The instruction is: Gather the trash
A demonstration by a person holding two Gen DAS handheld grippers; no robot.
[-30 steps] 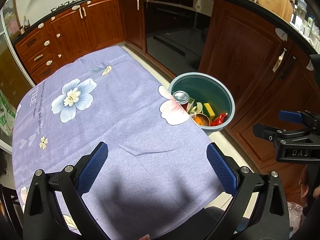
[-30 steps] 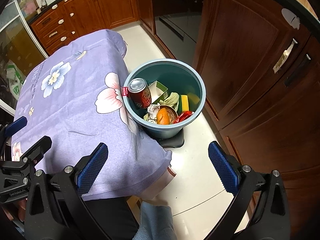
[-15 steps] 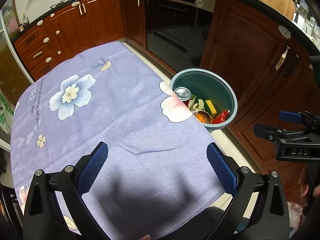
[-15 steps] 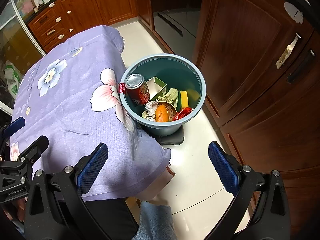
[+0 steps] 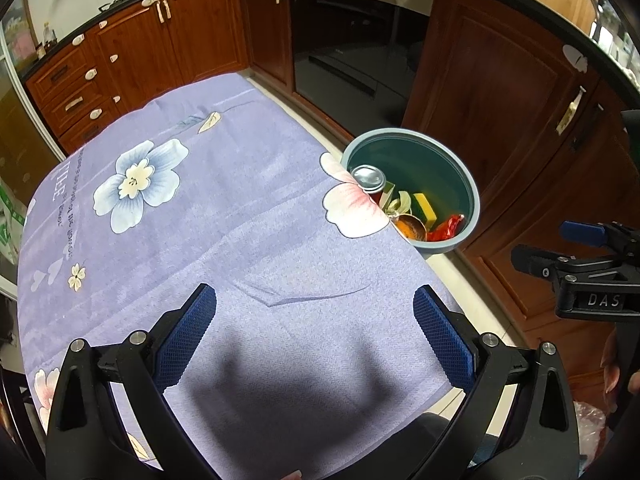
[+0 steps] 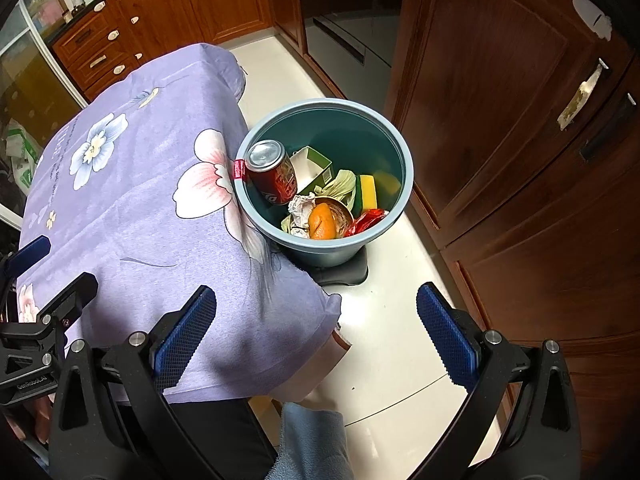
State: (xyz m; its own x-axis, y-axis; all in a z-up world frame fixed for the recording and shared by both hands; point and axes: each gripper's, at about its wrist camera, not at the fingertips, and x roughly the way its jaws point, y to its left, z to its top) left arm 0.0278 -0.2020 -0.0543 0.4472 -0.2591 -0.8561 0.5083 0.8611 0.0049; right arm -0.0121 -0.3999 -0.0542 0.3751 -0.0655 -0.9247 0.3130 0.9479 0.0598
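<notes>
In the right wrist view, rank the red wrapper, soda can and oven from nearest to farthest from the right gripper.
1. Red wrapper, at the bin's near rim, closest to the right gripper.
2. Soda can, at the bin's left wall.
3. Oven, far back among the cabinets.

At your ten o'clock runs a row of wooden cabinets with pale handles. A dark oven door sits at twelve. A purple floral tablecloth fills the middle, creased near you. At two o'clock stands a tall cupboard door; pale floor lies below it.
</notes>
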